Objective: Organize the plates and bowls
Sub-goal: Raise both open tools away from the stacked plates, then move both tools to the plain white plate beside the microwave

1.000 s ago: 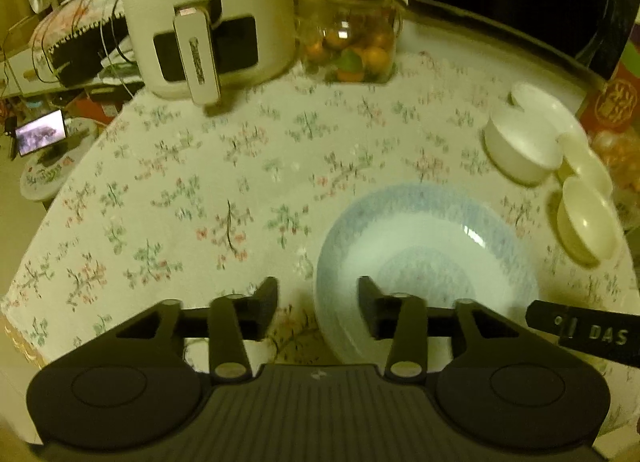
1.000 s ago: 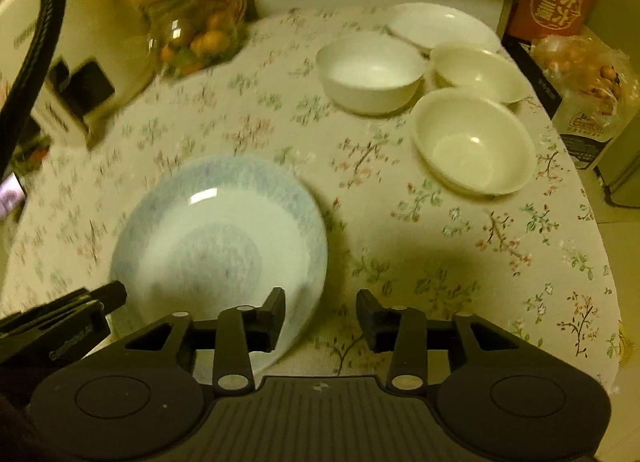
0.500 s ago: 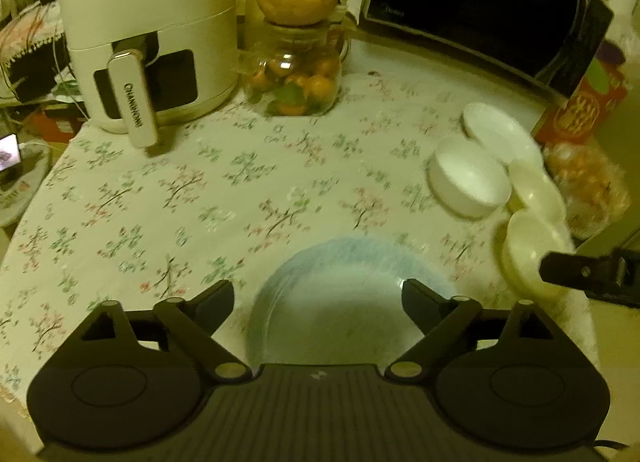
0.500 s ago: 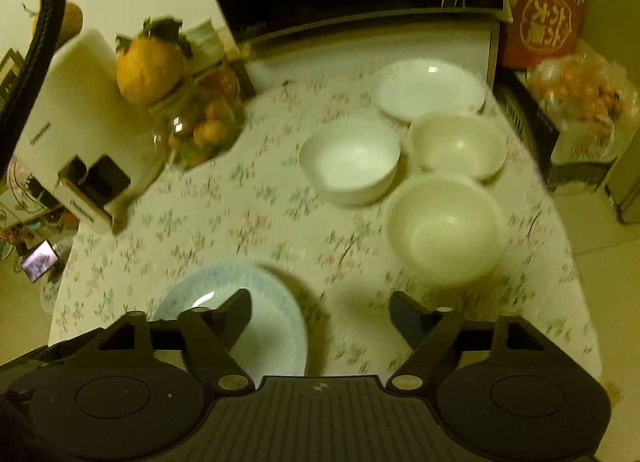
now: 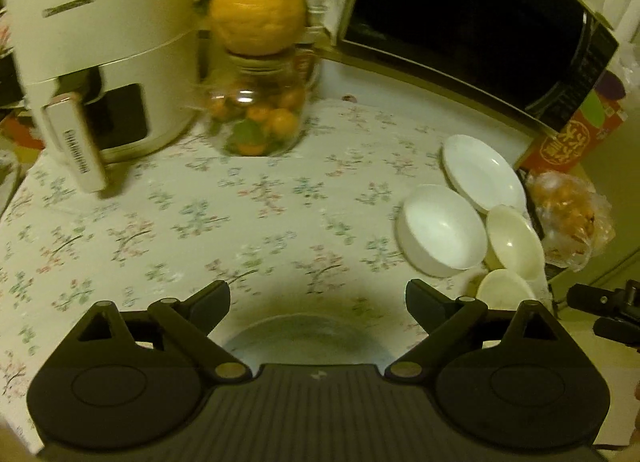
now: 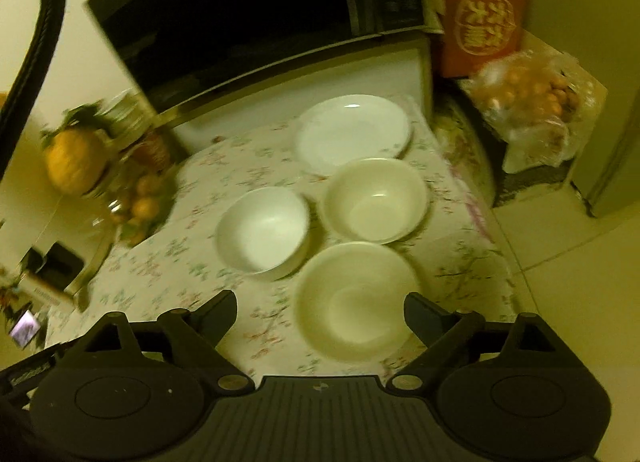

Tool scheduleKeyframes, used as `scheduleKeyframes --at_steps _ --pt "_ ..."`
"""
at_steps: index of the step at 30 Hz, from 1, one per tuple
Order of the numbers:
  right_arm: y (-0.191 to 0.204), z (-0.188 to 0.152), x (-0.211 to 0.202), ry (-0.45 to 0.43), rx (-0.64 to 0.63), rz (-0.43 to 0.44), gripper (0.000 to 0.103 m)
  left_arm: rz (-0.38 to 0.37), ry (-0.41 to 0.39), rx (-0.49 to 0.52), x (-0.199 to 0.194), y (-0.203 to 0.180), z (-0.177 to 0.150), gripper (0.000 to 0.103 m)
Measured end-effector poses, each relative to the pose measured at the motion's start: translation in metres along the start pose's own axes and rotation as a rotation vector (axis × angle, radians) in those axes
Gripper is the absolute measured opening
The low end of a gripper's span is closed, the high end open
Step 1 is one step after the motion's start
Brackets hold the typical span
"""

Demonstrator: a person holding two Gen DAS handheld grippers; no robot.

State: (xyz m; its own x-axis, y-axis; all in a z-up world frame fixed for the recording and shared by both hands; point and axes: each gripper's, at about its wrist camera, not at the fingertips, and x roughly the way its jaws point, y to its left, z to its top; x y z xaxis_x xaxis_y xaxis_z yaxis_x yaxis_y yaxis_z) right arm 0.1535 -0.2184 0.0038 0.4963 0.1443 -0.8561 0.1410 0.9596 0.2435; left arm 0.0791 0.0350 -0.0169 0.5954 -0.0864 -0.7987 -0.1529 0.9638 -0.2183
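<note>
In the left wrist view the left gripper (image 5: 318, 296) stands spread wide with nothing between its fingers; its jaws have just been opening. Below them, at the bottom centre of the frame, the far edge of the blue-rimmed plate (image 5: 304, 332) lies on the floral tablecloth (image 5: 200, 214), apart from both fingers. At the right of that frame sit a white plate (image 5: 482, 172), a white bowl (image 5: 440, 234) and two cream bowls (image 5: 514, 242), close together. An air fryer (image 5: 92, 58) and a jar of small oranges (image 5: 260, 114), a large citrus on top, fill the upper left; a microwave (image 5: 460, 22) is at the upper right. In the right wrist view the right gripper (image 6: 320, 310) is likewise released and empty, its jaws just opened, hovering above the nearest cream bowl (image 6: 354, 302), not touching it.
</note>
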Motion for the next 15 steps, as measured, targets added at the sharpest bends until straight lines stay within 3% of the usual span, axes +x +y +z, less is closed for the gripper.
scheduleKeyframes --at_steps 5,11,15 --pt "-0.035 0.016 0.014 0.007 0.134 -0.022 0.090 -0.011 -0.022 0.024 0.013 -0.017 0.018 0.094" --pt "-0.083 0.039 0.023 -0.054 0.316 -0.075 0.090 0.009 -0.061 0.068 0.035 -0.038 0.040 0.094" --pt "-0.106 0.046 0.041 -0.032 0.381 -0.106 0.090 0.021 -0.063 0.072 0.050 -0.049 0.047 0.094"
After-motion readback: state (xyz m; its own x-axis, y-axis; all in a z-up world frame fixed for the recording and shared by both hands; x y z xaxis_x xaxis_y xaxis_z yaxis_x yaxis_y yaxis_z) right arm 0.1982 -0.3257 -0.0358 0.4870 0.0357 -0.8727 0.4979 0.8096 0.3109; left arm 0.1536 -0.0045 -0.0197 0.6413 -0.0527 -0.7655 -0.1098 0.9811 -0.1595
